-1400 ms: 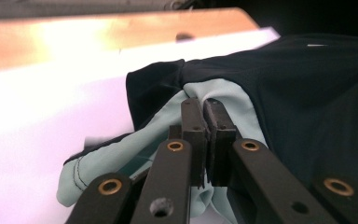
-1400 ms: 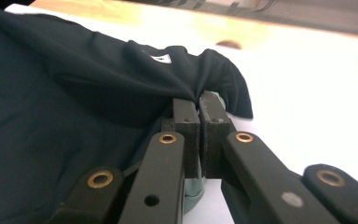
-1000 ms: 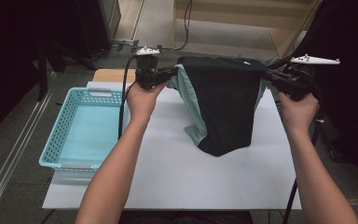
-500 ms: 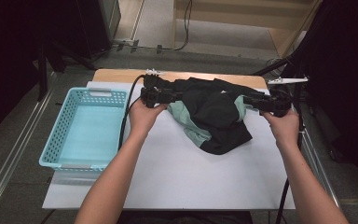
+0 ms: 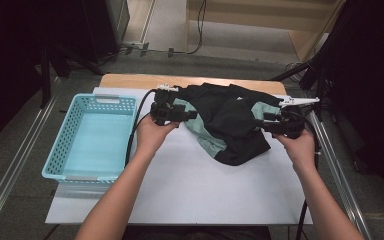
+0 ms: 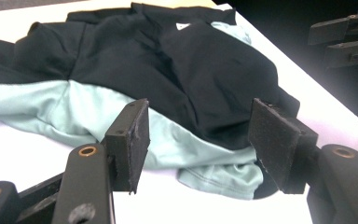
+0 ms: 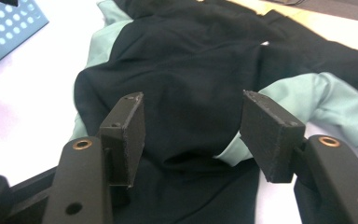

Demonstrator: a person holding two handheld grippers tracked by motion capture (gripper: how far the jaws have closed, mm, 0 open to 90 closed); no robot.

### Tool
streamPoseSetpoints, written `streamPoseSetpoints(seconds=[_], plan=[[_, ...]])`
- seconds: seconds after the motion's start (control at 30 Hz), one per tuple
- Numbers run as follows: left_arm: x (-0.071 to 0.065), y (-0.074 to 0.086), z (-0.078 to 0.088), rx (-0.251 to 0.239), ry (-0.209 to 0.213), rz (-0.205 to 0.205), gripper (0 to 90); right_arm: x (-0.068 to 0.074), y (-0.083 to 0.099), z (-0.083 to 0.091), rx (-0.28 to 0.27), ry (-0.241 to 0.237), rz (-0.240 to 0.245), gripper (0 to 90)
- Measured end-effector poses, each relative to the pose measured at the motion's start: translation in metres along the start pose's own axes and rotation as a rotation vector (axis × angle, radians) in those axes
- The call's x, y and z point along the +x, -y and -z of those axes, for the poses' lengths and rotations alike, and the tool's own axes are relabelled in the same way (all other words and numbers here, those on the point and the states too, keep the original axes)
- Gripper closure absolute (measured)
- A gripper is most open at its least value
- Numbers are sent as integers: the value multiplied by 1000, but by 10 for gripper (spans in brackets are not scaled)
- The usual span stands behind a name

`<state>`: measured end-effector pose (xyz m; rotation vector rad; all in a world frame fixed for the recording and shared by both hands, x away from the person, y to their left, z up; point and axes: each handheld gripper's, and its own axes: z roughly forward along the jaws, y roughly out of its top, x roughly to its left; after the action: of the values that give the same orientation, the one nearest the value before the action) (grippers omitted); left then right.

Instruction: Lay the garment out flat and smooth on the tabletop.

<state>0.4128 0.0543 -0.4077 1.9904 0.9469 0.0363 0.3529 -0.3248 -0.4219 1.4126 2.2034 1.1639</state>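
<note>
The shirt (image 5: 230,125) lies crumpled on the far half of the table (image 5: 180,190), black with pale green parts; its long axis runs left to right, between the two tools. Its far edge is near the table's far edge, and the near half of the table is free. The basket (image 5: 87,140) stands well apart at the left edge. The left tool (image 5: 192,114) and right tool (image 5: 258,123) have just been opening; both are spread, and their pads do not press the cloth
</note>
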Motion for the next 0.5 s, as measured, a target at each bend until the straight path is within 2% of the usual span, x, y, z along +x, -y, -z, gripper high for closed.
streamPoseSetpoints(seconds=[0.3,0.5], plan=[[-4,17,5,19,12,-16,382,12,18,-5,43,-25,34,374],[-3,31,5,40,22,-12,382,21,25,-4,57,-39,53,372]])
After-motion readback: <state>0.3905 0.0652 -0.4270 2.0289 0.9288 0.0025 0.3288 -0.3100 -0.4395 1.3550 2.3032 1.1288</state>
